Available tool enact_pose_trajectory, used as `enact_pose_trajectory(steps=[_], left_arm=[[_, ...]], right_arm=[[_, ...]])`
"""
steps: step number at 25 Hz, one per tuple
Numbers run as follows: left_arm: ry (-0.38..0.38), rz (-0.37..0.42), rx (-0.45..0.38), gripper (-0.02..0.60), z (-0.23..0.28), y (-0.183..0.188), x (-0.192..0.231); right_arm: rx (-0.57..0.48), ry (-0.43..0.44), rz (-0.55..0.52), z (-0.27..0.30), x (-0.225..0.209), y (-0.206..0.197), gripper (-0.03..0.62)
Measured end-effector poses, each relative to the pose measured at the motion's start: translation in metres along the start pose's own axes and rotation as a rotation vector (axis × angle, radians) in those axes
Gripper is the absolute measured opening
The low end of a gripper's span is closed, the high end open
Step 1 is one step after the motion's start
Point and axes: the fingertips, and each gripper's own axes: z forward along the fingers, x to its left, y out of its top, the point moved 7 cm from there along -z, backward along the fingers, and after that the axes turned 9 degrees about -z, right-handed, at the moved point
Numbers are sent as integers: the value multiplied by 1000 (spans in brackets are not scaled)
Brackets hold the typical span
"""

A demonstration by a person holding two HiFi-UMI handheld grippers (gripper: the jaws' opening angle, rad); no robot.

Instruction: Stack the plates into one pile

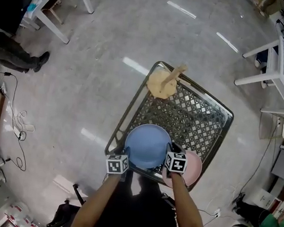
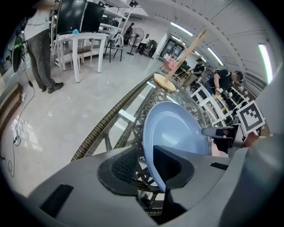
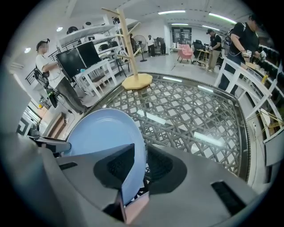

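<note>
A blue plate [image 1: 147, 145] lies at the near edge of a lattice-topped table [image 1: 202, 117], partly over a pink plate [image 1: 194, 173]. My left gripper [image 1: 125, 153] is at its left rim. In the left gripper view the blue plate [image 2: 177, 133] stands between the jaws of the left gripper [image 2: 146, 156], against the right pad and clear of the left one, so the gripper is open. My right gripper [image 1: 171, 150] is at the right rim. In the right gripper view the right gripper [image 3: 140, 156] is shut on the blue plate [image 3: 102, 133], with the pink plate [image 3: 135, 208] just below.
A wooden mug tree [image 1: 162, 82] stands on the table's far corner. White tables [image 1: 277, 65] and cables [image 1: 13, 121] surround it on the floor. A person's legs [image 1: 16, 55] are at the far left.
</note>
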Motion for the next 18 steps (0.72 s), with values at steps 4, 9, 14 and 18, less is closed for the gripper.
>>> enact_pose_trajectory(steps=[4, 9, 14, 18], left_arm=[[-12, 6, 14, 118, 3, -2, 3], [-16, 12, 31, 87, 7, -2, 3], [-16, 9, 36, 49, 9, -2, 1], [-15, -30, 25, 41, 8, 2, 4]], right_arm=[[24, -10, 1, 7, -2, -2, 74], [58, -7, 3, 12, -2, -2, 57], [83, -16, 16, 16, -4, 0, 32], [88, 2, 37, 19, -3, 0, 29]])
